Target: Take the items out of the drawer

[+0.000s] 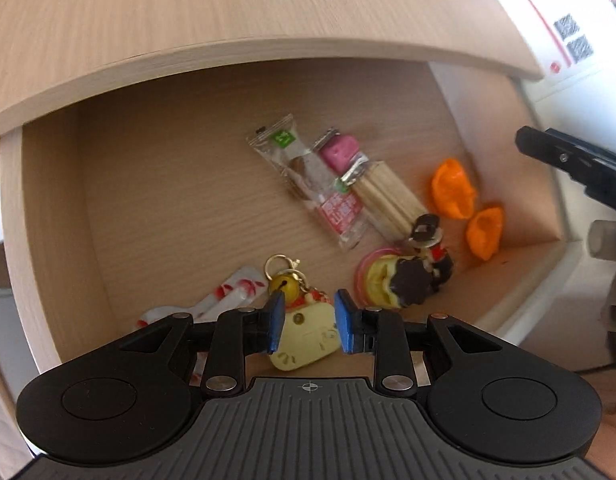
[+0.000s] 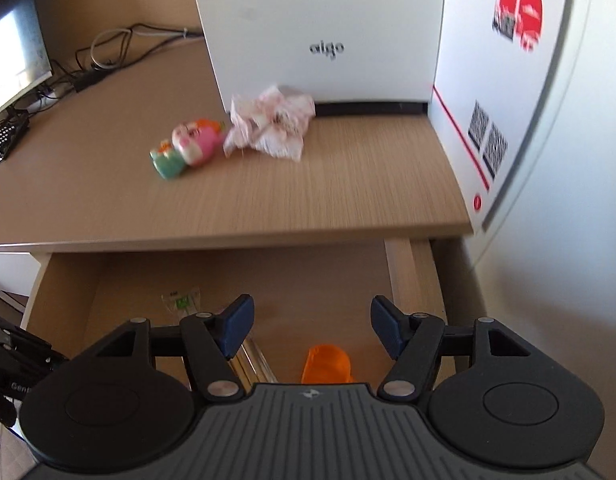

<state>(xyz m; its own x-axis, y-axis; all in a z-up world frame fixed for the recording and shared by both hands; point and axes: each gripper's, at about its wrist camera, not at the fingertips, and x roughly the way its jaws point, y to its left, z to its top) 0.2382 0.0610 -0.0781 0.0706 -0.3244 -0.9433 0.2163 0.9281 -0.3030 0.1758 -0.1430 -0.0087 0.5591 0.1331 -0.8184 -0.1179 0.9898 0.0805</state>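
The left gripper [image 1: 309,322] hangs over the open drawer [image 1: 48,240] with its jaws partly apart and nothing pressed between them; the yellow keychain charm [image 1: 304,338] lies under the gap. At about 11 o'clock from the charm lie its bell [image 1: 283,285] and ring, at 2 o'clock a small figurine [image 1: 408,276]. I judge that closing here may catch only the bell or chain, so the charm could swing and slip. The right gripper [image 2: 310,330] is released and empty above an orange piece [image 2: 326,364]; at 12 o'clock, on the desk [image 2: 348,184], rest a pink toy [image 2: 188,146] and a crumpled wrapper [image 2: 272,122].
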